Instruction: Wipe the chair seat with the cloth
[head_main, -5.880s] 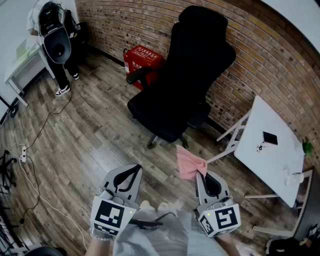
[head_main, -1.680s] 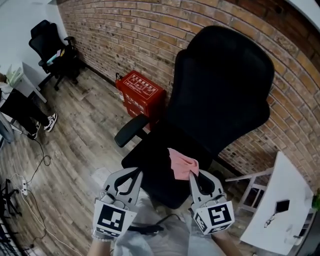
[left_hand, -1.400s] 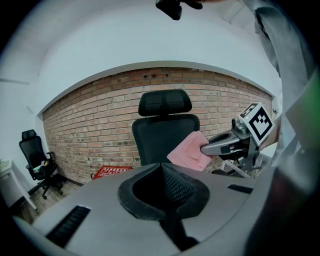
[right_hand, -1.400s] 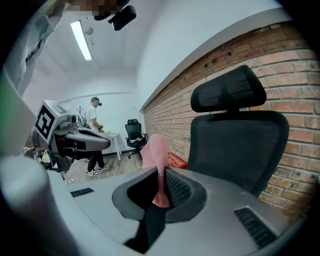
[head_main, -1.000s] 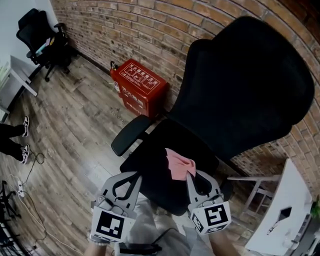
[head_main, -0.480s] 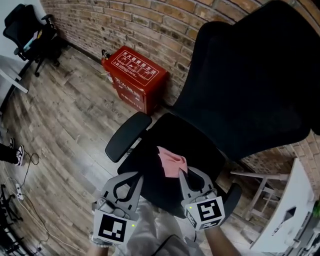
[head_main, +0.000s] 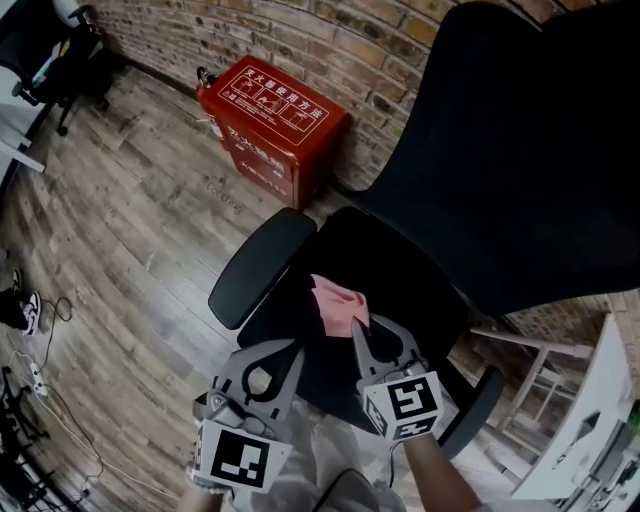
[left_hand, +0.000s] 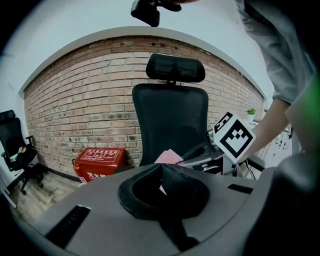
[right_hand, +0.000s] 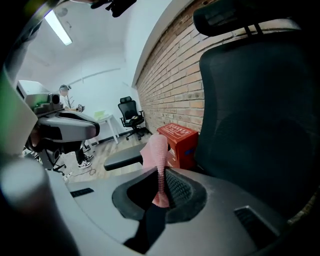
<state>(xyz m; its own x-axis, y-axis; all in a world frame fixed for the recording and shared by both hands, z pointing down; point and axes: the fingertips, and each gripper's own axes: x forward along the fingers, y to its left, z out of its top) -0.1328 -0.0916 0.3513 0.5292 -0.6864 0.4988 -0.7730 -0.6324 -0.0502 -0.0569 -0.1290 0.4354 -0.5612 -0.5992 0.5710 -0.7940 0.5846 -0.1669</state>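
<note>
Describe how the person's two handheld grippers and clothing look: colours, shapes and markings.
The left gripper and right gripper are matching light-grey plastic shells, each tapering into two curved jaws lined with black textured pads. Each carries a cube of black-and-white square markers at its rear. The person wears a grey sleeve.

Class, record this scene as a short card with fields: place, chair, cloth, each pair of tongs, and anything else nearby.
Place: wooden floor beside a brick wall
Chair: black office chair, its seat below the person
Cloth: pink cloth over the seat; contact cannot be told
right tongs: shut on the pink cloth
left tongs: shut, holding nothing, near the seat's front edge
Nearby: red box against the brick wall
</note>
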